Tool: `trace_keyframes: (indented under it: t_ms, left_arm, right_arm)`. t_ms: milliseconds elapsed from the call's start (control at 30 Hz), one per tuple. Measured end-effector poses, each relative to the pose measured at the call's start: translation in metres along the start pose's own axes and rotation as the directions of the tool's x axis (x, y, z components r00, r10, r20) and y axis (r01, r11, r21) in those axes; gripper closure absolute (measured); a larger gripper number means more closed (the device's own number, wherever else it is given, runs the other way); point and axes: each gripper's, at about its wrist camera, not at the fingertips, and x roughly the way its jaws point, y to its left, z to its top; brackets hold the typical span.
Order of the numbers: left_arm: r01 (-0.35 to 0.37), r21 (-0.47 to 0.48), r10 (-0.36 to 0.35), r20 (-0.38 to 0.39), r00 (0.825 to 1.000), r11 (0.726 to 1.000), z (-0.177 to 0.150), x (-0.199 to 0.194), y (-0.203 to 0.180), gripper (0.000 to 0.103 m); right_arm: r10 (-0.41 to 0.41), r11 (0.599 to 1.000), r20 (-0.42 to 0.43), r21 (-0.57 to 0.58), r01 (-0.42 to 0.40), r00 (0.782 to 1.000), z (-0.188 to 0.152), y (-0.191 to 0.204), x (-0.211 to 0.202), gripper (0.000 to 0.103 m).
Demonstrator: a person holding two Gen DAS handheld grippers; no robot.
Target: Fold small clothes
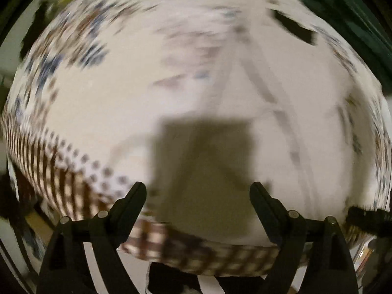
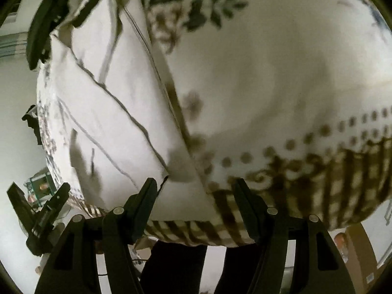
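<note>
A white garment (image 2: 103, 112) with thin grey seam lines lies spread on a white patterned tablecloth (image 2: 281, 73); its near corner sits just ahead of my right gripper (image 2: 194, 183), which is open and empty above the table's front edge. In the blurred left wrist view the same white garment (image 1: 257, 103) lies ahead. My left gripper (image 1: 197, 187) is open and empty above the cloth (image 1: 98, 122), casting a dark shadow on it. The left gripper also shows at the lower left of the right wrist view (image 2: 39, 210).
The tablecloth has a brown checked border (image 2: 330, 183) and dotted rows along the front edge, with leaf prints (image 2: 213, 7) further back. A dark object (image 2: 44, 24) lies at the far left of the table. The person's dark trousers (image 2: 176, 264) show below the edge.
</note>
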Motion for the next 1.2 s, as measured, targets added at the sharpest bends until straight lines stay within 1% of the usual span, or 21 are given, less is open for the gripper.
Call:
trace_keyframes:
  t_ms: [33, 67, 200, 267, 300, 333, 367, 400, 433, 500, 533, 633, 700, 767, 867, 967, 1000, 1100, 1133, 1167, 1200]
  left_arm:
    - [0.002, -0.024, -0.002, -0.023, 1.000, 1.000, -0.002, 0.007, 0.013, 0.018]
    - [0.021, -0.052, -0.024, -0.059, 0.998, 0.998, -0.004, 0.015, 0.029, 0.019]
    - [0.136, -0.091, -0.147, -0.124, 0.981, 0.987, -0.014, 0.036, 0.049, 0.019]
    - [0.159, -0.077, -0.167, -0.125, 0.978, 0.984, -0.018, 0.042, 0.050, 0.033]
    - [0.166, -0.066, -0.173, -0.124, 0.977, 0.984, -0.018, 0.043, 0.048, 0.058]
    - [0.162, -0.050, -0.167, -0.122, 0.978, 0.986, -0.018, 0.044, 0.046, 0.092]
    - [0.153, -0.033, -0.156, -0.126, 0.980, 0.988, -0.019, 0.043, 0.043, 0.100]
    - [0.156, -0.025, -0.158, -0.118, 0.980, 0.987, -0.020, 0.040, 0.042, 0.100]
    - [0.147, -0.012, -0.147, -0.106, 0.983, 0.989, -0.020, 0.035, 0.039, 0.100]
    - [0.141, 0.003, -0.140, -0.106, 0.985, 0.990, -0.023, 0.025, 0.035, 0.100]
    - [0.140, -0.004, -0.140, -0.104, 0.985, 0.990, -0.026, 0.018, 0.037, 0.100]
    - [0.149, -0.048, -0.153, -0.097, 0.983, 0.988, -0.033, -0.007, 0.051, 0.100]
    - [0.185, -0.100, -0.193, -0.073, 0.979, 0.978, -0.026, -0.030, 0.063, 0.100]
    - [0.197, -0.119, -0.203, -0.038, 0.978, 0.973, -0.013, -0.052, 0.067, 0.100]
    - [0.248, -0.120, -0.247, 0.022, 0.969, 0.961, 0.019, -0.075, 0.069, 0.100]
    - [0.290, -0.101, -0.283, 0.074, 0.956, 0.952, 0.061, -0.079, 0.061, 0.100]
    - [0.300, -0.100, -0.292, 0.084, 0.953, 0.949, 0.080, -0.070, 0.044, 0.100]
    - [0.341, -0.098, -0.331, 0.102, 0.938, 0.935, 0.127, -0.049, 0.034, 0.099]
    - [0.361, -0.114, -0.351, 0.097, 0.931, 0.926, 0.143, -0.036, 0.024, 0.097]
    - [0.398, -0.135, -0.388, 0.096, 0.917, 0.907, 0.161, -0.025, 0.025, 0.097]
    - [0.411, -0.146, -0.401, 0.094, 0.911, 0.900, 0.173, -0.018, 0.024, 0.097]
  right_arm:
    - [0.007, 1.000, -0.009, 0.006, -0.007, 1.000, 0.004, 0.000, 0.001, 0.036]
    - [0.017, 1.000, -0.022, 0.014, -0.017, 1.000, 0.005, -0.007, 0.003, 0.036]
    - [0.055, 0.997, -0.062, 0.048, -0.052, 0.997, 0.007, -0.022, 0.025, 0.036]
    - [0.066, 0.997, -0.062, 0.055, -0.063, 0.996, 0.010, -0.013, 0.037, 0.038]
    - [0.068, 0.996, -0.060, 0.062, -0.064, 0.996, 0.010, -0.003, 0.042, 0.050]
    - [0.073, 0.996, -0.066, 0.060, -0.069, 0.995, 0.009, -0.006, 0.039, 0.059]
    - [0.090, 0.994, -0.066, 0.065, -0.085, 0.994, 0.008, 0.000, 0.042, 0.079]
    - [0.086, 0.994, -0.064, 0.070, -0.082, 0.994, 0.006, 0.000, 0.041, 0.093]
    - [0.088, 0.994, -0.056, 0.074, -0.084, 0.995, 0.006, 0.011, 0.043, 0.096]
    - [0.101, 0.992, -0.033, 0.078, -0.098, 0.994, 0.000, 0.020, 0.039, 0.097]
    - [0.101, 0.992, -0.028, 0.080, -0.098, 0.994, -0.001, 0.037, 0.044, 0.097]
    - [0.132, 0.988, -0.022, 0.084, -0.129, 0.991, -0.005, 0.045, 0.027, 0.097]
    - [0.167, 0.983, -0.015, 0.086, -0.165, 0.986, -0.003, 0.052, 0.013, 0.097]
    - [0.206, 0.976, -0.004, 0.075, -0.205, 0.979, 0.005, 0.058, -0.005, 0.097]
    - [0.245, 0.966, 0.022, 0.078, -0.246, 0.969, 0.027, 0.065, -0.026, 0.097]
    - [0.267, 0.955, 0.073, 0.110, -0.274, 0.961, 0.068, 0.075, -0.037, 0.097]
    - [0.263, 0.955, 0.094, 0.114, -0.273, 0.960, 0.083, 0.079, -0.039, 0.097]
    - [0.255, 0.953, 0.148, 0.130, -0.274, 0.956, 0.128, 0.086, -0.043, 0.097]
    - [0.252, 0.950, 0.163, 0.145, -0.276, 0.954, 0.146, 0.089, -0.041, 0.096]
    - [0.253, 0.946, 0.175, 0.163, -0.281, 0.952, 0.158, 0.088, -0.040, 0.095]
    - [0.262, 0.936, 0.192, 0.186, -0.298, 0.946, 0.174, 0.089, -0.038, 0.088]
